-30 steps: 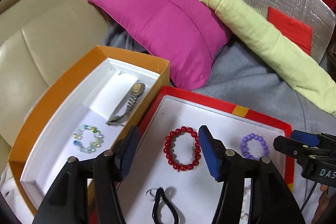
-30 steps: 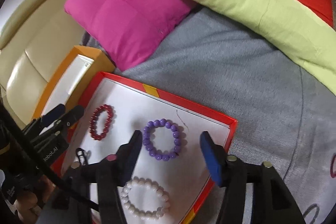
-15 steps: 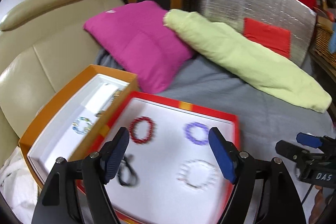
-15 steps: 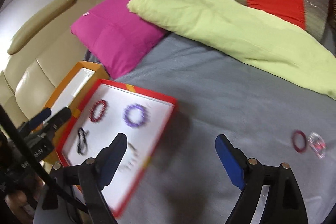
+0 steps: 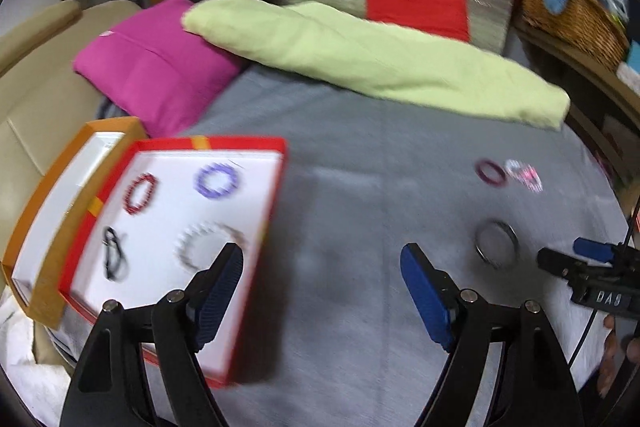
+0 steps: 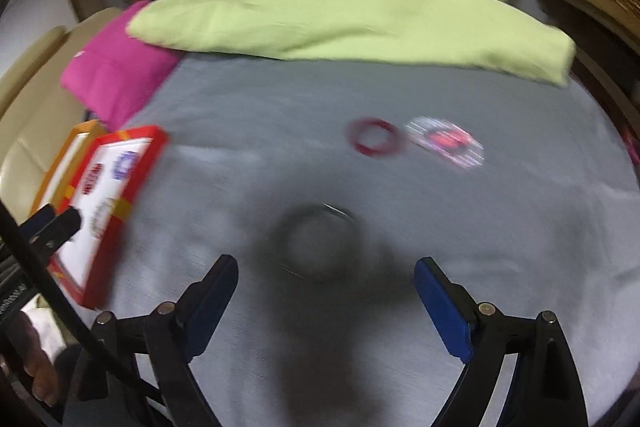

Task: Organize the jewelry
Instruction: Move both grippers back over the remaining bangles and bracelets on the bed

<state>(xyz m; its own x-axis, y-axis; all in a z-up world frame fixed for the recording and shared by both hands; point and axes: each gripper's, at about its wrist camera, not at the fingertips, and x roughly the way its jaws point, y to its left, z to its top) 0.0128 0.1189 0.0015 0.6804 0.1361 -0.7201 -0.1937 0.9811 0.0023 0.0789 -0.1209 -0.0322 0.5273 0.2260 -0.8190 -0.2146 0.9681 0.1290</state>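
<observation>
A: Looking through the left wrist view, how far along?

B: Partway, I judge. The red tray (image 5: 276, 183) at left holds four pieces: red bead bracelet (image 5: 140, 193), purple bead bracelet (image 5: 218, 180), pale bead bracelet (image 5: 208, 241), black hair tie (image 5: 113, 255). Three lie loose on the grey blanket (image 5: 360, 307) at right. The left gripper (image 5: 322, 289) is spread wide, empty.

A: And the right wrist view?

B: The right gripper (image 6: 326, 301) is also apart, empty, above the metal bangle (image 6: 318, 241). Beyond it: one dark red bangle (image 6: 374, 137), one sparkly bracelet (image 6: 446, 143).
</observation>
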